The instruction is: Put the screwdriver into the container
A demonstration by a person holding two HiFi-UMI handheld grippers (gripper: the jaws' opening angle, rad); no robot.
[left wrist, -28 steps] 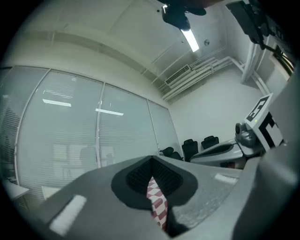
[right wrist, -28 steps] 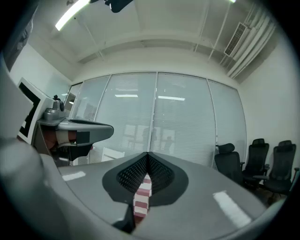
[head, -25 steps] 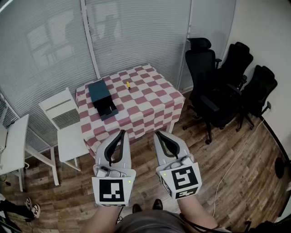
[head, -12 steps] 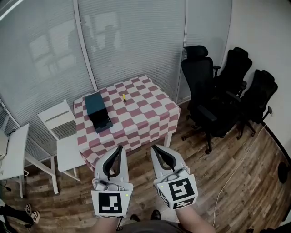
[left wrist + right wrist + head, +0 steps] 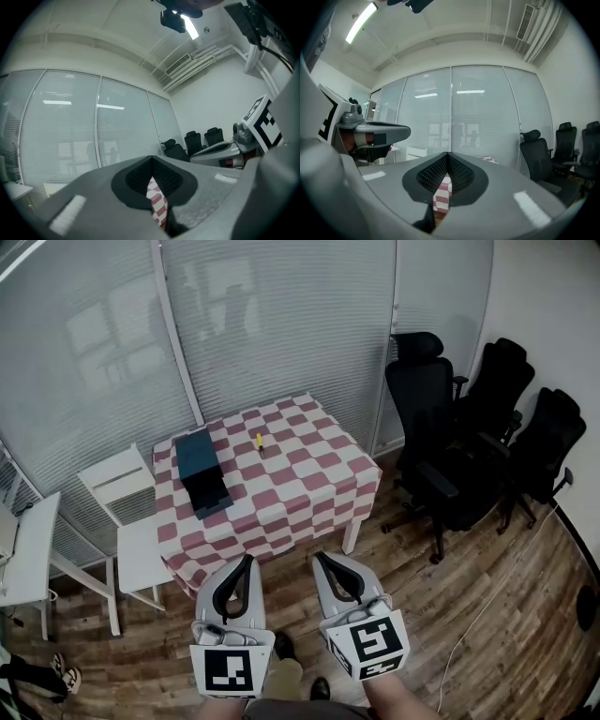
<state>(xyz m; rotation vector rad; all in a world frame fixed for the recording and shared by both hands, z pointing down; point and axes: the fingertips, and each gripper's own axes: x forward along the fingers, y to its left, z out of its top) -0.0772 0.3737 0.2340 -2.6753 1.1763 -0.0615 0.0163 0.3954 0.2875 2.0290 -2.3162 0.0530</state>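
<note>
Left gripper: jaws clenched, empty
Right gripper: jaws clenched, empty
Screwdriver: on table, apart from container

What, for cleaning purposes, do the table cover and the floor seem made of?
Table cover: probably cloth, matte red-and-white check; it drapes over the edges. Floor: wood or wood-look laminate, slight sheen; plank seams and grain show.
</note>
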